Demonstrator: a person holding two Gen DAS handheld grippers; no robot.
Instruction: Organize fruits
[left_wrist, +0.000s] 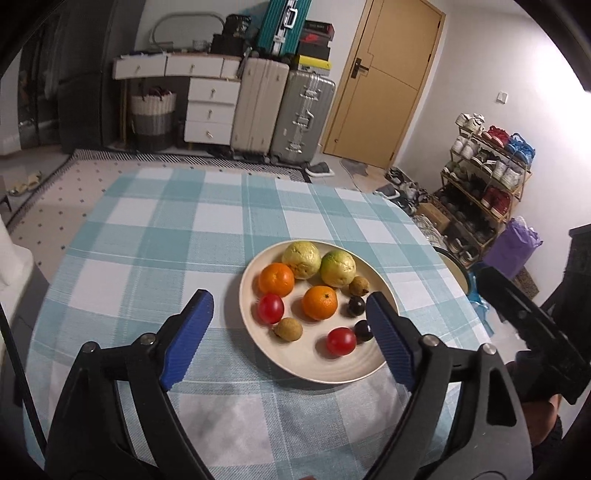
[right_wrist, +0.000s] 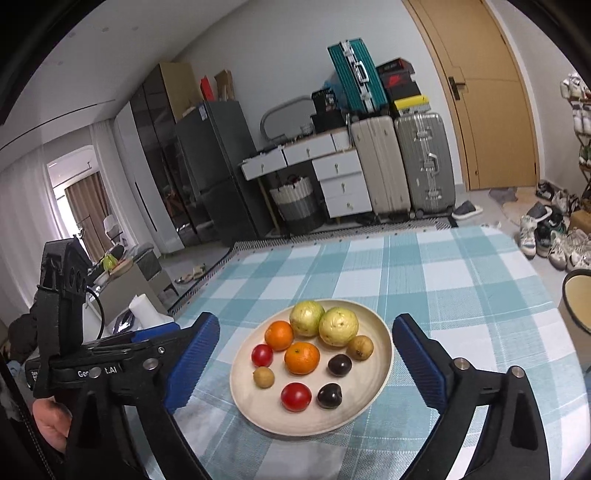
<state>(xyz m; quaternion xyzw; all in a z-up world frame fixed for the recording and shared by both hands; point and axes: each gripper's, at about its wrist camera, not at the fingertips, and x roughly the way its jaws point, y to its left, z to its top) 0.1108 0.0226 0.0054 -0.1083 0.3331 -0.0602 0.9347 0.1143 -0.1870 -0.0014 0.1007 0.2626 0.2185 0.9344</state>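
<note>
A cream plate (left_wrist: 347, 365) (right_wrist: 255, 410) sits on the checked tablecloth and holds two green guavas (left_wrist: 301, 259) (right_wrist: 307, 318), two oranges (left_wrist: 320, 302) (right_wrist: 301, 357), two red tomatoes (left_wrist: 341, 341) (right_wrist: 296, 396), two dark plums (left_wrist: 356, 306) (right_wrist: 329, 396) and two small brown fruits (left_wrist: 288, 329) (right_wrist: 263, 377). My left gripper (left_wrist: 290, 308) is open and empty, above the plate's near left side. My right gripper (right_wrist: 306, 330) is open and empty, its fingers straddling the plate from the near side. The left gripper also shows in the right wrist view (right_wrist: 92, 369).
A second cream plate with a dark rim (left_wrist: 456, 271) (right_wrist: 576, 295) lies at the table's right edge. Suitcases (left_wrist: 301, 114), a drawer unit and a door stand beyond the table. A shoe rack (left_wrist: 487, 173) stands to the right.
</note>
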